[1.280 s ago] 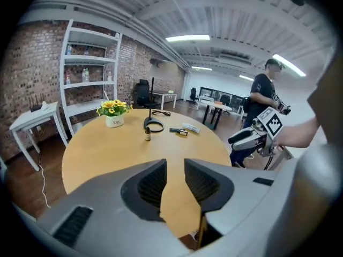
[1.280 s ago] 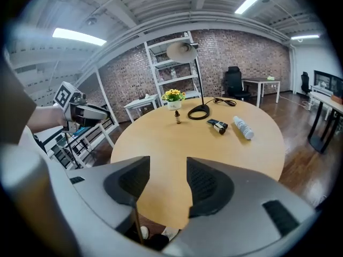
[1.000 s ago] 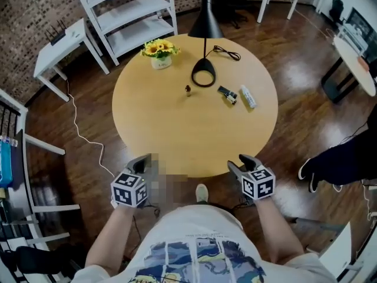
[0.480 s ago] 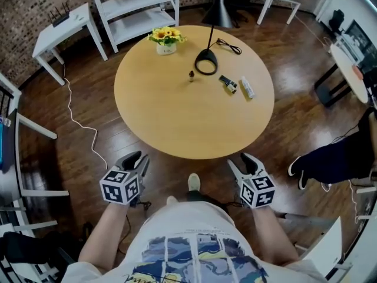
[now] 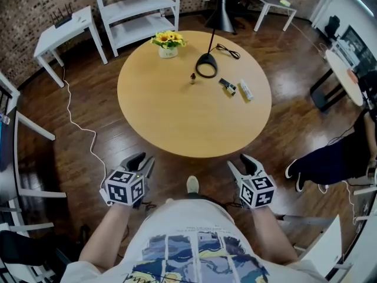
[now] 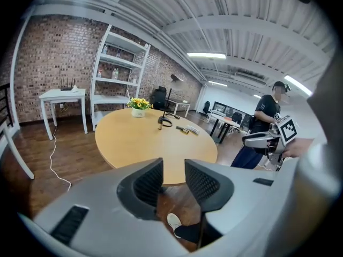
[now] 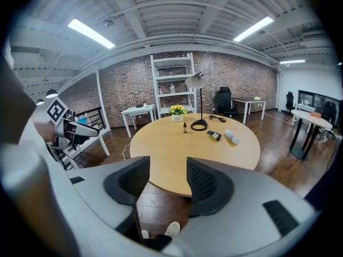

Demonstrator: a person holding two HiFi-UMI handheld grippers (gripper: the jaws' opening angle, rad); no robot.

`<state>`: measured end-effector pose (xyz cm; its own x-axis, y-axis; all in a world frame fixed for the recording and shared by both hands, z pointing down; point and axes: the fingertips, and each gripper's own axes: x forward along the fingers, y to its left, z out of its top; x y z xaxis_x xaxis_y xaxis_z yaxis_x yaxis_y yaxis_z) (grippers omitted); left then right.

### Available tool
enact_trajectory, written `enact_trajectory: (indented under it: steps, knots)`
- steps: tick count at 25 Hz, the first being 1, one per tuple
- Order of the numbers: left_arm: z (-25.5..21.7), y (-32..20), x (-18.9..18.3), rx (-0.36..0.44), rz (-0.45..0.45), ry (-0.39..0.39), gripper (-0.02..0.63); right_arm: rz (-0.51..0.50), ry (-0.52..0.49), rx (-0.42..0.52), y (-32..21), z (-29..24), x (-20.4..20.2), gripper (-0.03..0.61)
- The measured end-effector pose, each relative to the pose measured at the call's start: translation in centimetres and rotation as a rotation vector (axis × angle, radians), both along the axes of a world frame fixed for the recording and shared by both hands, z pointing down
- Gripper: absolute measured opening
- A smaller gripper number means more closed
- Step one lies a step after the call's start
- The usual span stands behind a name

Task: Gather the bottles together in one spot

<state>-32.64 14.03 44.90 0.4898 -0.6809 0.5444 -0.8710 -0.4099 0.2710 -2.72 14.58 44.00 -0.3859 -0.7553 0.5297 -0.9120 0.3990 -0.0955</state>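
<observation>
Three bottles sit on the round table, all in its far half. The small brown dropper bottle stands upright at 12 o'clock from table centre. The dark bottle lies on its side at 2 o'clock. The clear pale bottle lies on its side just beside it, at its 3 o'clock.

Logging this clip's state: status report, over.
Left tongs, right tongs open, empty, short of the round wooden table. Small brown bottle upright, dark bottle and clear bottle lying, not gathered. Black ring lamp base beside the brown one.
</observation>
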Motion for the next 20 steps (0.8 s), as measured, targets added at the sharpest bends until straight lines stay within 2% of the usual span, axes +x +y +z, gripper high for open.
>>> enact_trajectory:
  steps: [5, 12, 16, 20]
  knots:
    - [0.1, 0.5, 0.0, 0.009, 0.021, 0.018, 0.114, 0.000, 0.011, -0.001, 0.5, -0.1, -0.5, 0.241]
    - [1.5, 1.0, 0.5, 0.010, 0.071, -0.019, 0.115, -0.019, 0.049, -0.008, -0.6, 1.3, 0.2, 0.241]
    - [2.6, -0.6, 1.2, -0.020, 0.081, -0.023, 0.114, -0.054, 0.082, -0.027, -4.2, 3.0, 1.6, 0.241]
    - [3.3, -3.8, 2.3, -0.051, 0.074, -0.032, 0.114, -0.086, 0.127, -0.033, -10.6, 4.9, 3.7, 0.241]
